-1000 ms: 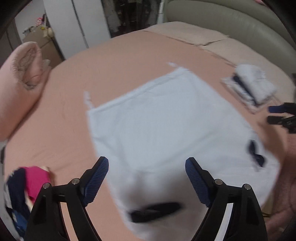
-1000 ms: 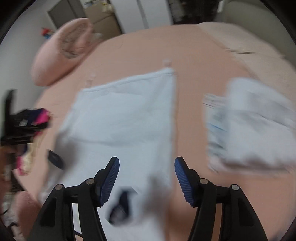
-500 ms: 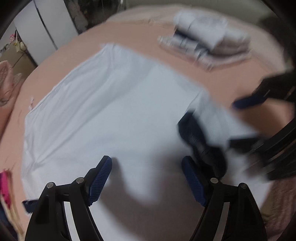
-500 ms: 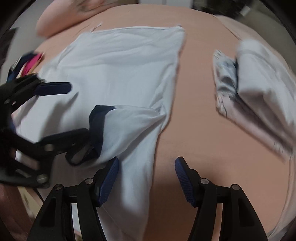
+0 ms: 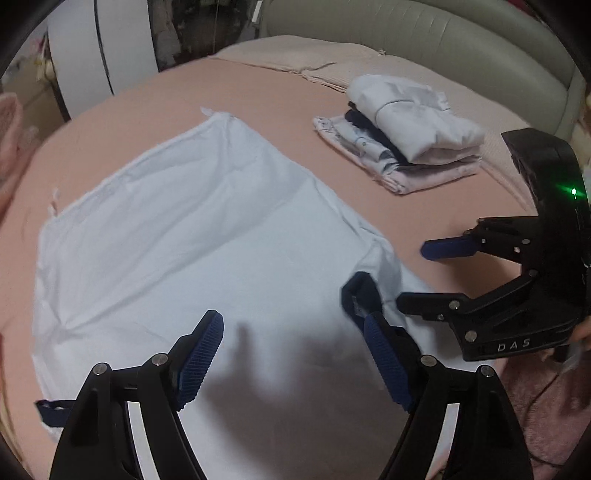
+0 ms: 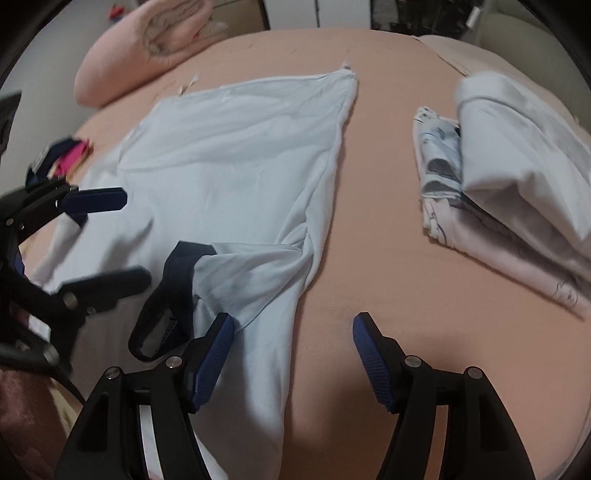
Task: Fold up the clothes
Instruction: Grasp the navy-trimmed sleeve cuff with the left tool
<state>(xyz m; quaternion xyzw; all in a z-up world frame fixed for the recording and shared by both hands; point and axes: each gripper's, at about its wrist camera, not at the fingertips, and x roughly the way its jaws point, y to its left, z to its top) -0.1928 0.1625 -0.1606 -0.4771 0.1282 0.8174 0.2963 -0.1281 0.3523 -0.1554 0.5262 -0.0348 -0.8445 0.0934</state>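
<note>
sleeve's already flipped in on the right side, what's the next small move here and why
Probably close the left gripper on the left sleeve's navy cuff and fold it inward. The light blue shirt lies flat, its right sleeve already lies across the body, and both grippers are open and empty.

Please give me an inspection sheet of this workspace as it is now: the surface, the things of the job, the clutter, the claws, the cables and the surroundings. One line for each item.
Surface: bed with peach sheet, bare between the shirt and the stack.
Job's things: light blue T-shirt spread flat, wrinkled; its navy-trimmed sleeve folded inward over the body.
Job's things: stack of folded clothes on the right, apart from the T-shirt.
Clutter: pink and navy garments at the left edge of the bed, blurred.
Claws: left claw open above the T-shirt; right claw open at the T-shirt's right edge; both hold nothing.
Cables: thin dark cable at the lower right.
Surroundings: pink pillow, padded headboard, white cabinet.
</note>
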